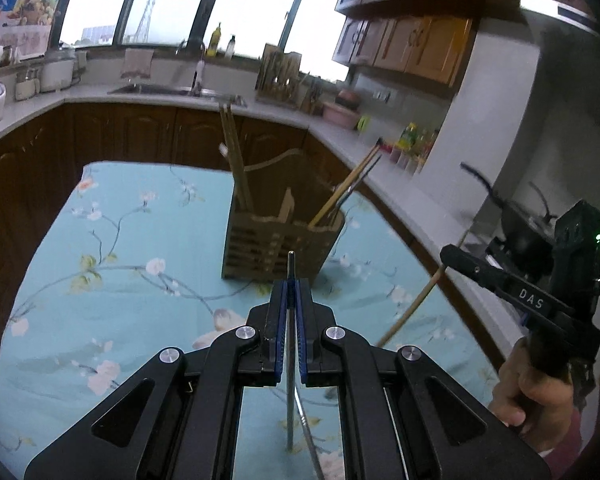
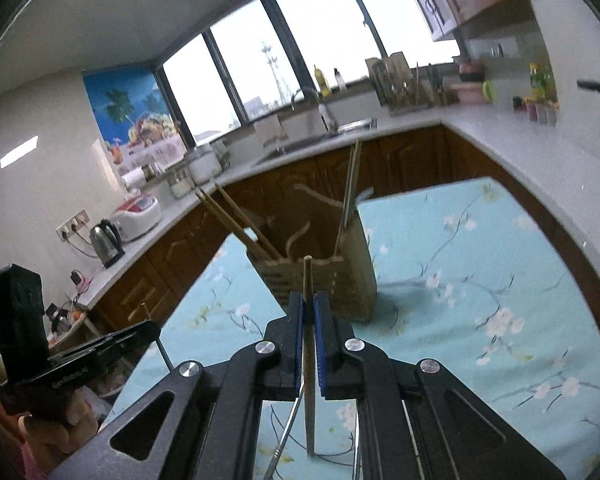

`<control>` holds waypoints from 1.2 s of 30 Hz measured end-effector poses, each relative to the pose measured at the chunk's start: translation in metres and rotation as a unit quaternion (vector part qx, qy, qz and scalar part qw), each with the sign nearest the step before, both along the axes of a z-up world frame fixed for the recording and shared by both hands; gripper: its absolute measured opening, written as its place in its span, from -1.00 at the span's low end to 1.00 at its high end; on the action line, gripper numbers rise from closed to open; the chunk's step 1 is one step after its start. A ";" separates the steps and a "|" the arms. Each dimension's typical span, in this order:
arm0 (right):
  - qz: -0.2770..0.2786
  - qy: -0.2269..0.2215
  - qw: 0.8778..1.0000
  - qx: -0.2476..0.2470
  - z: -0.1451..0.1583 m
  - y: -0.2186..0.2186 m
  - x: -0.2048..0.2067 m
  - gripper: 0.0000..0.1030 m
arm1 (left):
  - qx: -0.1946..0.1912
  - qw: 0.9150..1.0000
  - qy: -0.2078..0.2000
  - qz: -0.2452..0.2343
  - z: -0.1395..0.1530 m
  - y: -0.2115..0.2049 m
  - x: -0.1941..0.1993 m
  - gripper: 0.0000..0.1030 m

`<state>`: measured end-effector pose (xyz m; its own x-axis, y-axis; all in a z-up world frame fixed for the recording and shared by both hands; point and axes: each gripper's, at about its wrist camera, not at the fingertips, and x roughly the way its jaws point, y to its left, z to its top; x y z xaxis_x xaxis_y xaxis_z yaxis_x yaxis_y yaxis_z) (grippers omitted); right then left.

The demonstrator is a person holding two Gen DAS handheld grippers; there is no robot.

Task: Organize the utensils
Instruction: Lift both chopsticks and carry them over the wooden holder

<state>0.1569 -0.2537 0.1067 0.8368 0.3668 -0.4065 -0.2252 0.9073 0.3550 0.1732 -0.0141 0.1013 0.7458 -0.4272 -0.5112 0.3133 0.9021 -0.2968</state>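
Two claws loaded: your left claw grips a metal chopstick, right claw a bamboo chopstick. Next, lower both into the wooden holder.

Behind your left gripper's jaws, the metal chopstick is partly hidden by the pads. Ahead of the jaws, the holder hides its utensils' lower ends. Counter items beyond blur.

Table w/ teal floral cloth; wooden utensil holder stands on it (near middle).
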 end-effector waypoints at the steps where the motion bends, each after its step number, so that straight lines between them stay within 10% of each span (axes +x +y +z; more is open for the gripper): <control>1: -0.001 -0.003 1.000 -0.001 0.002 -0.001 -0.001 -0.89 | -0.001 1.000 -0.003 0.002 0.002 0.001 -0.001 -0.93; 36: -0.027 -0.066 0.997 0.009 0.045 -0.014 0.018 -0.89 | -0.025 0.996 -0.078 0.038 0.059 0.008 0.039 -0.93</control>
